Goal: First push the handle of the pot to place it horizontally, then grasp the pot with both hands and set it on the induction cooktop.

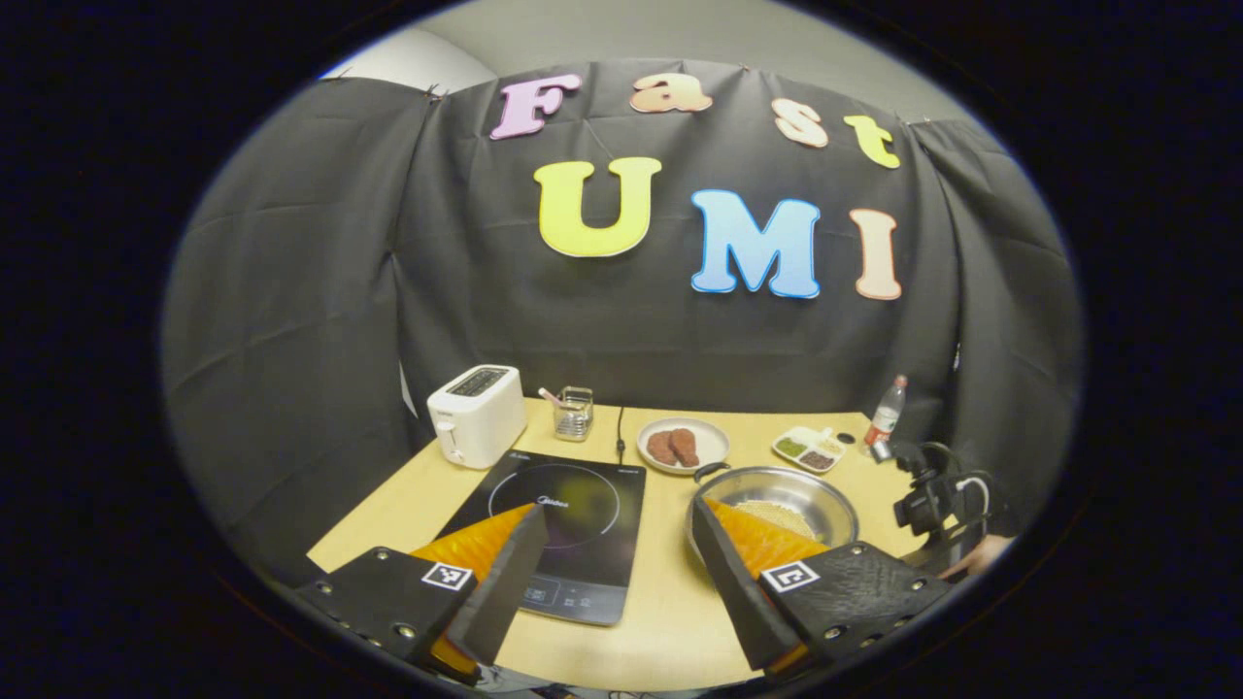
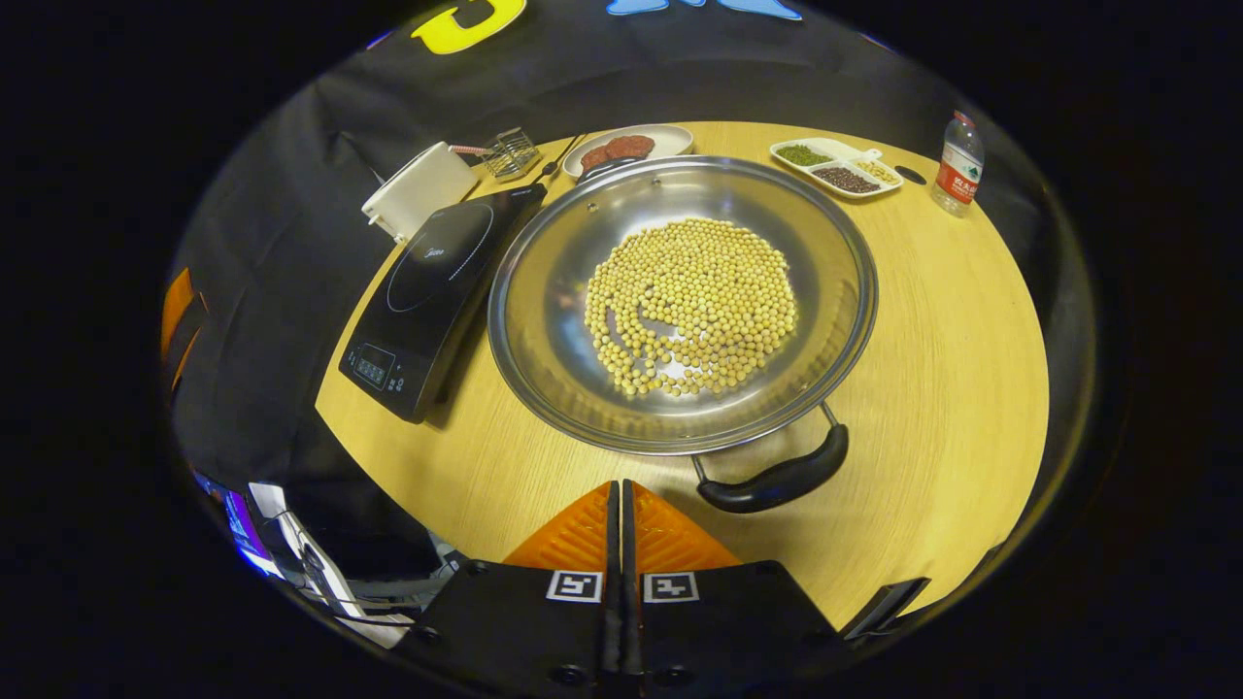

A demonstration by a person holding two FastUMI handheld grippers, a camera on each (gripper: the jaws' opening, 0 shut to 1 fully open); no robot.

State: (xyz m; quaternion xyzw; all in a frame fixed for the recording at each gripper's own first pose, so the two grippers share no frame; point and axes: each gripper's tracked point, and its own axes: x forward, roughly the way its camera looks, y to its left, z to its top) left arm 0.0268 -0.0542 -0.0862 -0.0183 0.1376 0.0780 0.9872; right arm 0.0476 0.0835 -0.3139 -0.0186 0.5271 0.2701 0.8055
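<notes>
On the wooden table [image 2: 952, 320] we are seeing the pot [image 2: 563, 291], a wide steel pan holding a layer of pale round beans [image 2: 694, 306], sitting just to the right of the induction cooktop [image 2: 427, 291] and not on it. From the right gripper view, the near handle [image 2: 777, 478] of the pot is pointing toward us and slanting, its right end lying farther from us than its left. We are holding the right gripper [image 2: 621, 505] just short of that handle, a little to its left, with the two fingers pressed together and nothing between them. In the left gripper view we are holding the left gripper [image 1: 621, 529] above the near edge of the table with its fingers spread wide apart and gripping nothing; one finger is lying over the cooktop's near corner in that picture and the other over the pot's near rim. Toward the back of the table a white toaster [image 1: 478, 416] is standing beside the cooktop's far corner, with a small wire holder [image 1: 574, 414] next to it, a plate of brown food [image 1: 683, 445] behind the pot, a divided tray [image 1: 809, 449] of dark and green grains to the right, and a bottle [image 1: 885, 415] standing upright near the far right edge.
</notes>
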